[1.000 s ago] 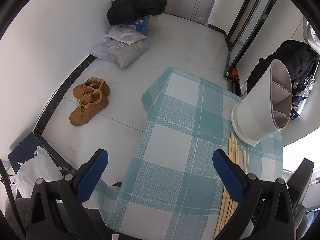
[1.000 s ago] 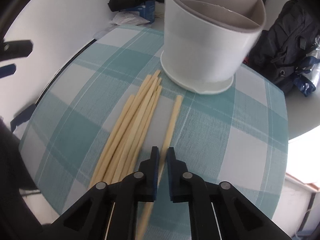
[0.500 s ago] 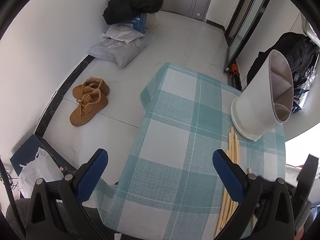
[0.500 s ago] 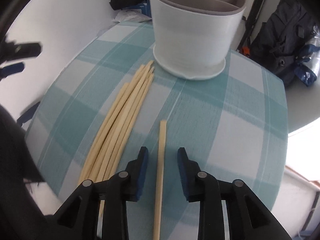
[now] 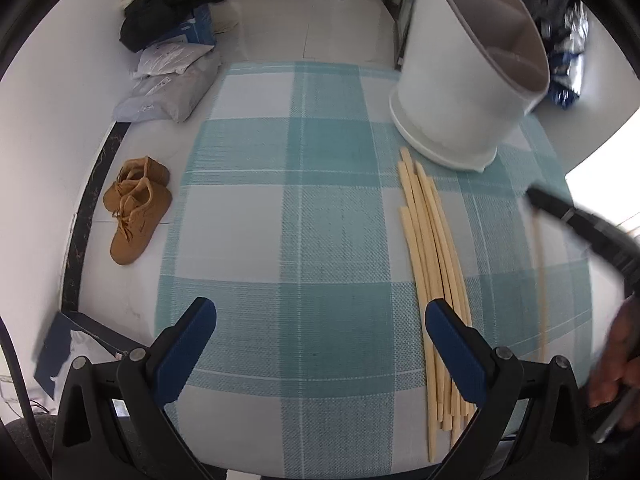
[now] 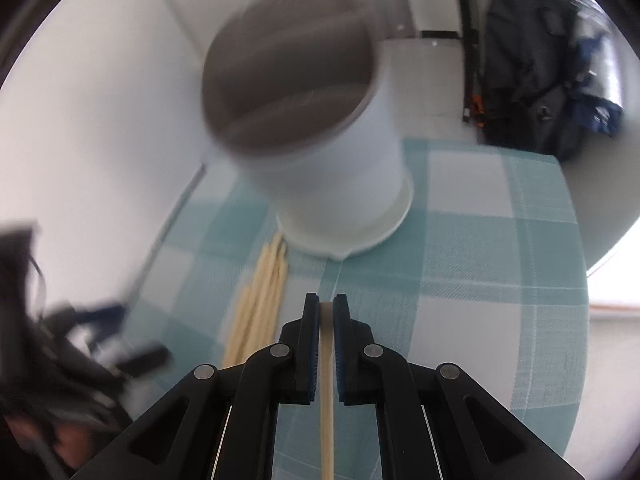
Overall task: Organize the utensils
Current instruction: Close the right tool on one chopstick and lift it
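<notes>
Checked tablecloth [image 5: 304,240] nearer now — right gripper [image 6: 326,308] newly clamped on chopstick [image 6: 327,400], left gripper [image 5: 320,320] agape as before

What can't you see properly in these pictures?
- White holder, right wrist view: blur smears its dividers, so its contents can't be told.
- Held chopstick: its lower end is cut off by the frame edge.
- Right gripper, left wrist view: a blurred dark streak.
</notes>
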{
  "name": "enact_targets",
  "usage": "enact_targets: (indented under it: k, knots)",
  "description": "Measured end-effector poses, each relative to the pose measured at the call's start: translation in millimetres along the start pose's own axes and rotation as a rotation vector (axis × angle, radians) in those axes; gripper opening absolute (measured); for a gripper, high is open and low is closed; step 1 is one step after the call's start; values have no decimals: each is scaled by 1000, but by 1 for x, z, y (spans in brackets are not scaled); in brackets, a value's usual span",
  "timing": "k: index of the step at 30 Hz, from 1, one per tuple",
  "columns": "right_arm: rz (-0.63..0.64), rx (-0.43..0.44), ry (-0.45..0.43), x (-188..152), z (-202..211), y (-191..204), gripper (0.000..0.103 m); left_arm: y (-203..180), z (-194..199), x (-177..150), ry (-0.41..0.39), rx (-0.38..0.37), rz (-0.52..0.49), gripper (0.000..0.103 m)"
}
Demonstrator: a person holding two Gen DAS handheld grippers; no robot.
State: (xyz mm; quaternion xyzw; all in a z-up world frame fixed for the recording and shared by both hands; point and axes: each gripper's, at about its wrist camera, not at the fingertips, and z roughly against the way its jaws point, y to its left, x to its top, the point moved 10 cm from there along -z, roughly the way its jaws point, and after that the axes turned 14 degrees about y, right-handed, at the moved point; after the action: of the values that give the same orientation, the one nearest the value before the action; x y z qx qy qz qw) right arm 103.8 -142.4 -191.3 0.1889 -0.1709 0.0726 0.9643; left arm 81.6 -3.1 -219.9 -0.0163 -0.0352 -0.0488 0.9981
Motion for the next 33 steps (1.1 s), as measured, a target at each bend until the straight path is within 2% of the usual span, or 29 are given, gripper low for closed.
enact_targets:
  k: [5,8,11,13,18,27,33]
  knots:
    - [-201,163,-146,12,40,-29,6,-6,-9,-1,36,18,-3,102]
    - [-278,219,-189,6,53,-46,6,-8,-15,0,54,39,-2,102]
    - [-305,237,-214,15,66,-67,6,-5,-24,0,75,104,3,102]
    - [-319,259,-233,11,75,-69,6,-3,-24,0,81,84,19,102]
    - [-298,266,-253,11,86,-81,6,4,-23,0,88,59,57,102]
    - [-227,224,-260,9,90,-66,6,-6,-29,8,86,41,43,102]
    - [-204,212,-254,7,88,-61,6,2,-31,5,104,17,98,102]
